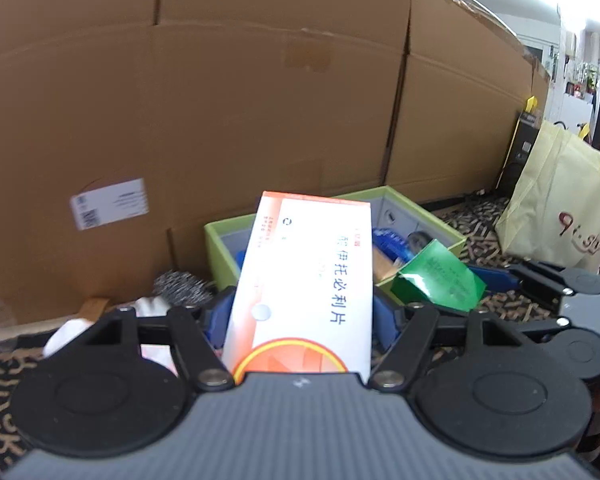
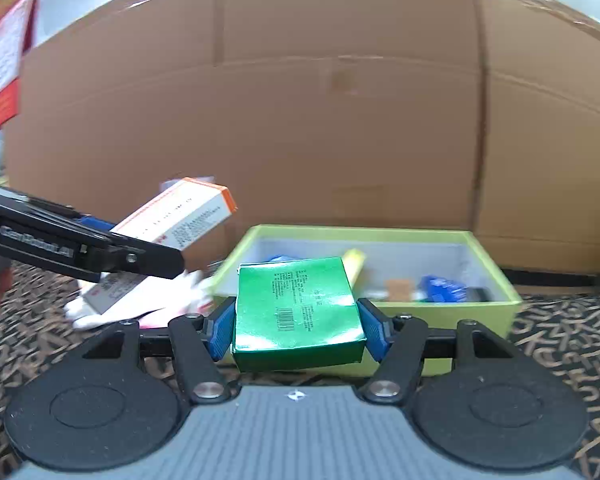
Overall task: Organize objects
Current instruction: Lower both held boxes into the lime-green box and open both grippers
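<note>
My left gripper is shut on a white and orange medicine box and holds it in the air, tilted toward the light green open box. My right gripper is shut on a green box just in front of the light green open box. The open box holds several small items, among them a blue packet. The left gripper and its medicine box show at the left of the right wrist view. The green box shows at the right of the left wrist view.
A tall cardboard wall stands right behind the open box. White items and a metal scourer lie on the patterned cloth to the left. A yellow tote bag stands at the right.
</note>
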Action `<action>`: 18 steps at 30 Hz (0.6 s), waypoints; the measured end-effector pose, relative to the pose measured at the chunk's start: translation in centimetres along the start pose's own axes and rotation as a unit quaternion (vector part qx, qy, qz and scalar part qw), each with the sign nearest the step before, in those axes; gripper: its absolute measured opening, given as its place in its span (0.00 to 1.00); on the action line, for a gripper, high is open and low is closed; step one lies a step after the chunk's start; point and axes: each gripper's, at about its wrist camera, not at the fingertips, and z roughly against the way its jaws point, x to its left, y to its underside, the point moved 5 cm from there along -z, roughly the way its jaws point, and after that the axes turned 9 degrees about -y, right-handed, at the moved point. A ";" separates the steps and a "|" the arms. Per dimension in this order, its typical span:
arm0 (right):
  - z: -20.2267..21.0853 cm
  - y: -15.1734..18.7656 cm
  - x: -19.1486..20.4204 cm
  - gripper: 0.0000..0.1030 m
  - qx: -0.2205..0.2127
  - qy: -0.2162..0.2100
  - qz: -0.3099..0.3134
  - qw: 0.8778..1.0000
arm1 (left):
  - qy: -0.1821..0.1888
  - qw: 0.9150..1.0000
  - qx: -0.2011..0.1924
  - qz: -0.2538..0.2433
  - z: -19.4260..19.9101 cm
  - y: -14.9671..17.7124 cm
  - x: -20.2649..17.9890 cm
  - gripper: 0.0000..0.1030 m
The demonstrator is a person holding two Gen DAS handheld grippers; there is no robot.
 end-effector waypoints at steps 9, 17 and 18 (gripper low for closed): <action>-3.3 -1.0 -7.4 0.65 0.003 0.084 -0.009 0.996 | 0.014 1.000 0.006 0.017 -6.1 -2.6 -5.3 0.66; -6.6 -1.5 -11.2 0.65 0.012 0.100 -0.021 0.995 | 0.002 0.999 0.011 0.030 -11.5 -4.0 -7.3 0.66; -6.7 -1.5 -11.6 0.65 0.011 0.101 -0.021 0.995 | -0.001 0.999 0.012 0.031 -12.1 -4.1 -7.3 0.66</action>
